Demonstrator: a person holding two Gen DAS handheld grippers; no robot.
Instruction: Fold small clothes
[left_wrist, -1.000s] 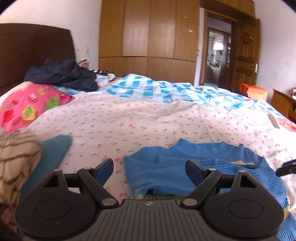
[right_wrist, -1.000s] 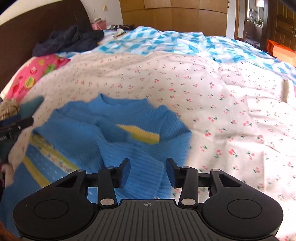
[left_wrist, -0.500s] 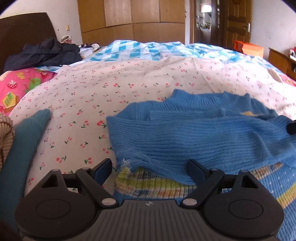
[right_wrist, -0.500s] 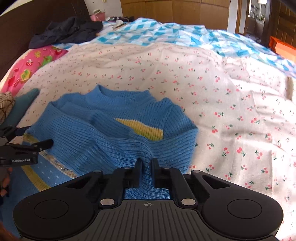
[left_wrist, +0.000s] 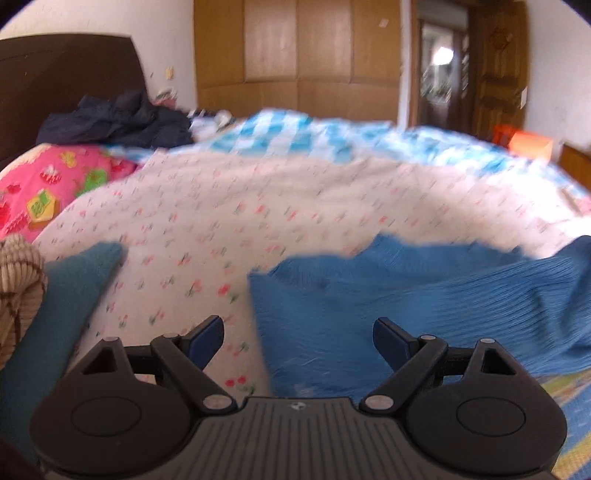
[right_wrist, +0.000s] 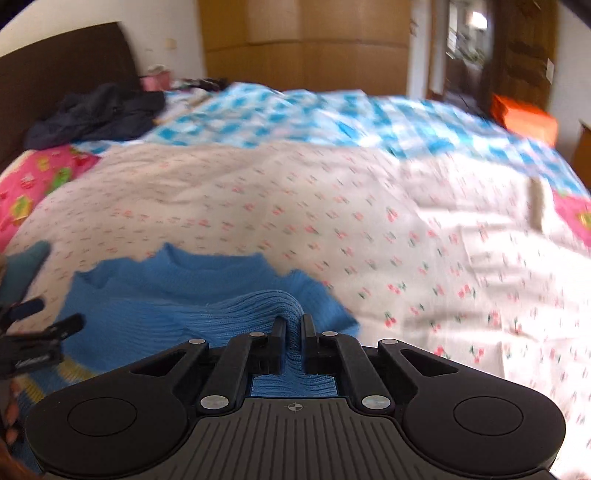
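Left wrist view: left gripper (left_wrist: 297, 338) jaws spread wide, nothing between the pads; sweater (left_wrist: 424, 306) lies on the floral sheet (left_wrist: 240, 206), its left edge under the gap. Teal cloth (left_wrist: 55, 306) at left.
Right wrist view: right gripper (right_wrist: 293, 330) clamped on a raised fold of the sweater (right_wrist: 207, 291); left gripper (right_wrist: 35, 334) at sweater's left edge

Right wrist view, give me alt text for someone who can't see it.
The right tongs are shut on a fold of a blue knit sweater lying on a cherry-print bedspread. The left tongs are open at the sweater's left edge.
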